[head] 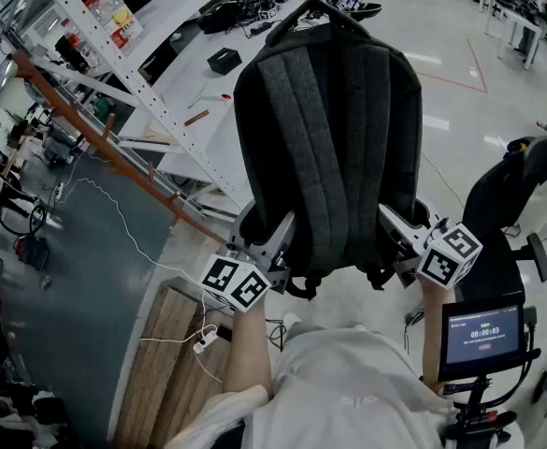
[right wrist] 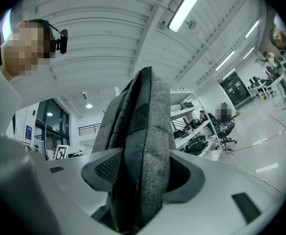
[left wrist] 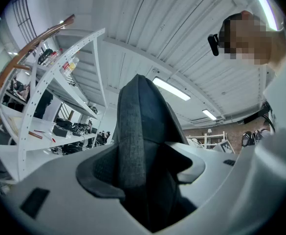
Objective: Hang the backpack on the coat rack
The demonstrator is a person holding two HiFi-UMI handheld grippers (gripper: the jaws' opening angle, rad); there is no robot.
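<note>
Two pinches: your left hand-held gripper [head: 275,239], right hand-held gripper [head: 396,230] squeeze the backpack [head: 329,138] low.
Reason: handle [head: 315,7] faces up for hooking.
</note>
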